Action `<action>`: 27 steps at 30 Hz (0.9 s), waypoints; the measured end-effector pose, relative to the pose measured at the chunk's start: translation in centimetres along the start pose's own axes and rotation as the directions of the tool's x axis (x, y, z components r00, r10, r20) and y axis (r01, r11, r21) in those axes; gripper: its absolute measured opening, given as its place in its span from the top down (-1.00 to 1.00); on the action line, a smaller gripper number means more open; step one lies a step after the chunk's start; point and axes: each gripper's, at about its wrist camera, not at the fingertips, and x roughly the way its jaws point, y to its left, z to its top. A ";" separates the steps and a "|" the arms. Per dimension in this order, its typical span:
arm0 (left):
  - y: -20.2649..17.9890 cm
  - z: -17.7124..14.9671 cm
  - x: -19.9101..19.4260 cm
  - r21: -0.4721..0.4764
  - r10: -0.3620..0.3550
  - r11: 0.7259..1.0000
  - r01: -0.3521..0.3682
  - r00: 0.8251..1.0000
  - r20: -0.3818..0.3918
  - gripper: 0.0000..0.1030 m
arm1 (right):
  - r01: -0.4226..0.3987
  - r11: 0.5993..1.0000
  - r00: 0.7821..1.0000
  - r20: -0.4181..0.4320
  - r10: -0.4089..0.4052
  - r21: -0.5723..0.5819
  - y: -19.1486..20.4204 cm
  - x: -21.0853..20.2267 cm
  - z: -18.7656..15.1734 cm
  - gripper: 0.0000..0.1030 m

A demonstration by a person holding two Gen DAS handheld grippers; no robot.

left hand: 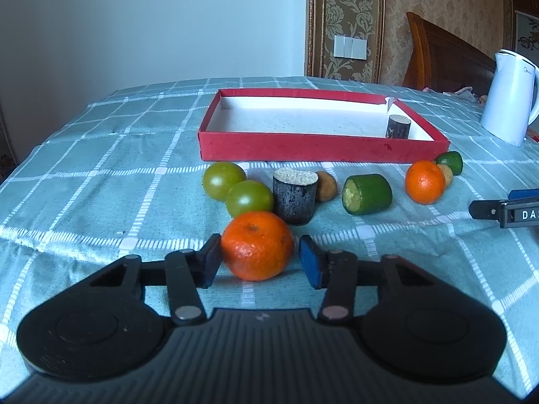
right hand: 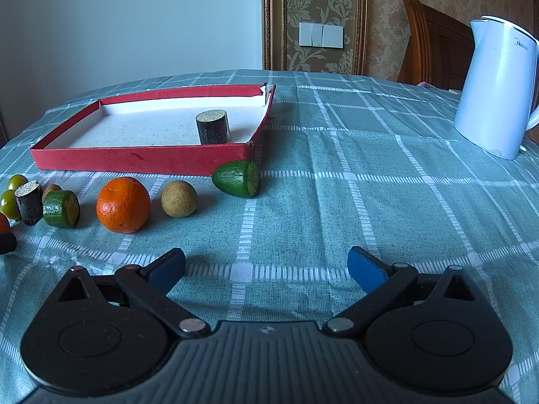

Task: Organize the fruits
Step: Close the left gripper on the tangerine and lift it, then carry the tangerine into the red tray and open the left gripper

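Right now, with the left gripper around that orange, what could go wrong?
1. The left gripper has one pad against the near orange, while the other pad shows a gap; the round fruit could roll out.
2. The dark cylinder and a green tomato sit close behind; a push forward may knock them.

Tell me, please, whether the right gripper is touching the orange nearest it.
Apart: the right wrist view shows the right gripper open, with tablecloth visible between it and the orange.

Soft daylight, sharp, fisheye-curved edges.
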 end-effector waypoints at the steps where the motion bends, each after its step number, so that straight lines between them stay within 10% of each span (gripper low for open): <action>1: 0.1 0.0 0.0 -0.001 -0.002 1.000 0.002 1.000 0.001 0.21 | 0.000 1.000 1.000 0.000 0.000 0.000 0.0 0.0 0.0 -1.00; 27: -1.9 8.8 2.6 0.086 -0.066 0.995 0.058 0.994 0.093 0.23 | 0.000 1.000 1.000 0.000 0.000 0.000 0.0 0.0 0.0 -1.00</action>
